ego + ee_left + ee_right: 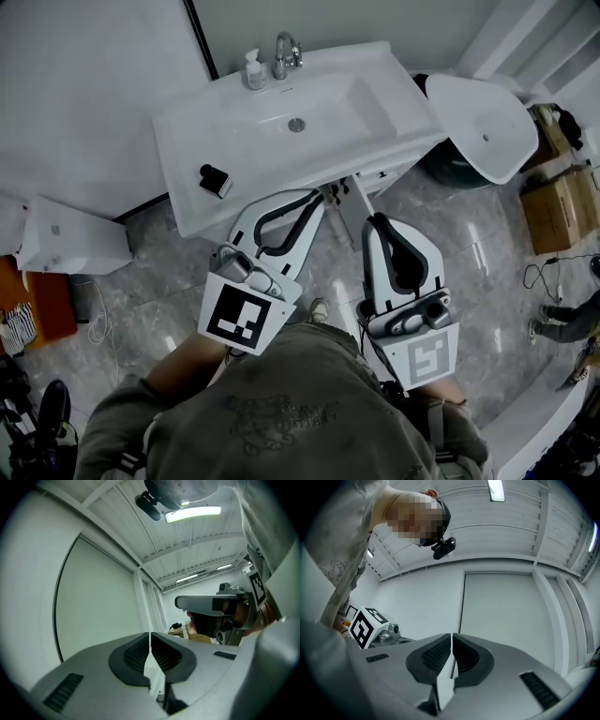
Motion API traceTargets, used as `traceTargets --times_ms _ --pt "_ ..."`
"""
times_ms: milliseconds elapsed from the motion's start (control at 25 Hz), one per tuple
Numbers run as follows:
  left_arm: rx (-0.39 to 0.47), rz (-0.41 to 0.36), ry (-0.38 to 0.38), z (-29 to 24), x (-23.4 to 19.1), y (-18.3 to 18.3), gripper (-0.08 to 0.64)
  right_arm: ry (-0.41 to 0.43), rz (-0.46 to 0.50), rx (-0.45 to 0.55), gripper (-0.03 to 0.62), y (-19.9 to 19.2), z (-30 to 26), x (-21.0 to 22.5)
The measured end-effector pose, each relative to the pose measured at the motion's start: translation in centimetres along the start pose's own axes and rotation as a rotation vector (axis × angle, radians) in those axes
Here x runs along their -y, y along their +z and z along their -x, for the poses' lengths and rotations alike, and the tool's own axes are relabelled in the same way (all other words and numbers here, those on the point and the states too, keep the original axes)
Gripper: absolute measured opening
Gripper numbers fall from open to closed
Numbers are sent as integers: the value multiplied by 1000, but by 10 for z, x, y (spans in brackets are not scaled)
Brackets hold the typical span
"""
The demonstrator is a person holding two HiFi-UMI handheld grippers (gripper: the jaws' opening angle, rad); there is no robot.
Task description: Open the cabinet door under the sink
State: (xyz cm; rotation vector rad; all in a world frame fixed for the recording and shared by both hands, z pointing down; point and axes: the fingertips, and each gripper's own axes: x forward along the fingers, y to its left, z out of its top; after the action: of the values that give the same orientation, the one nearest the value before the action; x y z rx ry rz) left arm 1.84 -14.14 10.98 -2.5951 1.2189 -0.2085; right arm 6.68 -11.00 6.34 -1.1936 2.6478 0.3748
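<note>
Under the white sink point(234, 131), cabinet door point(373, 175) a white sliver, left tongs point(150, 634) and right tongs point(452, 635) closed, empty

Bathroom: sink point(375, 103), toilet point(483, 127), tiled floor point(487, 281).

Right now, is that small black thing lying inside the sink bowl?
No, the small black object rests on the flat rim of the sink, outside its bowl.

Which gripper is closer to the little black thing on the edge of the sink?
Left. The left gripper is close on the right of the small black object, at the sink's front edge; the right gripper is farther off to the right.
</note>
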Motion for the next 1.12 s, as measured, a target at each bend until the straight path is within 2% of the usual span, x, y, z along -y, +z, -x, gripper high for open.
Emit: traceTargets --times_ms 200,600,920,1120 --pt "6 -6 28 18 -11 5 27 32 -36 -23 32 -1 -12 -19" --pt "-14 11 60 49 -16 -8 26 65 -93 -76 28 -15 -24 -44" --pt "-51 38 72 58 -19 -26 26 90 -153 -154 28 -41 -22 -59" --pt "-57 43 72 62 -16 -31 26 97 -167 -166 28 -47 -21 -65"
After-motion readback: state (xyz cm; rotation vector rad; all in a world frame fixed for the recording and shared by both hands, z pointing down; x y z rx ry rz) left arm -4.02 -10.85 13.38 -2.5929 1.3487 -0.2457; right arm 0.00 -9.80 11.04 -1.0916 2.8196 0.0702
